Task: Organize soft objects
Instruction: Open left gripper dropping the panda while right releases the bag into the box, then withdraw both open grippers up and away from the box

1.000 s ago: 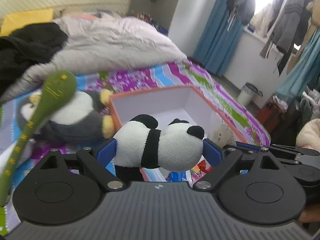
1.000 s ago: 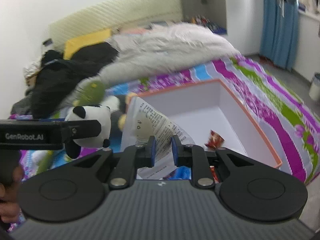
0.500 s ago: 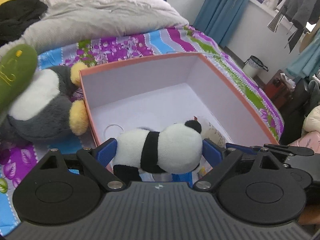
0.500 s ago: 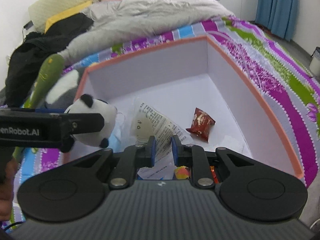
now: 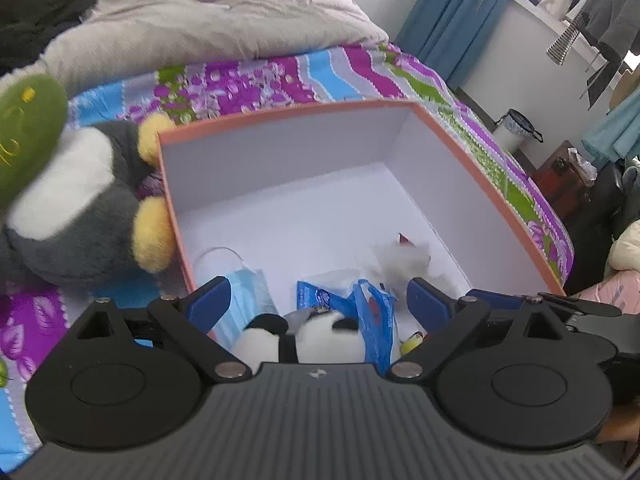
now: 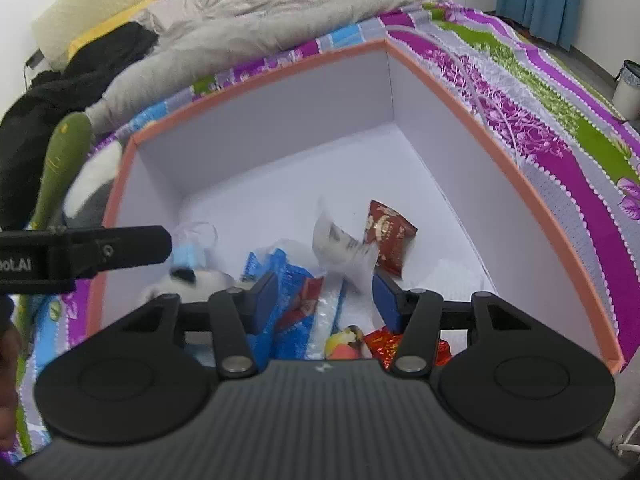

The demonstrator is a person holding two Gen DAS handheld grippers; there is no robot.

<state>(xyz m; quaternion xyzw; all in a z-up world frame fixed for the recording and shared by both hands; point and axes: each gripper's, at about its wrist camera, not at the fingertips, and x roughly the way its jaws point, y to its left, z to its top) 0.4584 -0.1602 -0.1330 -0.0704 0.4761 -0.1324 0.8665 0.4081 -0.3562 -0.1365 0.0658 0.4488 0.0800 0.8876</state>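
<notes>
The orange-rimmed box (image 6: 496,152) stands on the flowered bedspread (image 6: 552,120) and serves, it seems, as the place where the soft things are collected. Its white floor already carries a red snack packet (image 6: 388,236), a blue plastic pack (image 6: 280,280), a face mask (image 5: 244,292) and a clear printed bag (image 6: 344,248), all gathered at the near end, which is the side nearest to the person.

The panda plush (image 5: 304,340) lies inside the box at this near end, just below the left gripper (image 5: 318,300) and beside the blue pack. In the right wrist view it shows as a blurred white and black shape (image 6: 192,280) near the left wall.

The jaws of the left gripper stand wide apart, and nothing is between its blue pads; the panda is under them and free. The right gripper (image 6: 324,292) is also open, though less wide. The clear bag is just in front of its pads and looks blurred; no pad seems to press on it, so probably it is free too.

Outside the box, against its left wall, rests a grey penguin plush (image 5: 80,216), and a green plush stick (image 5: 24,128) lies over it. These two are probably the soft objects not yet put in.
</notes>
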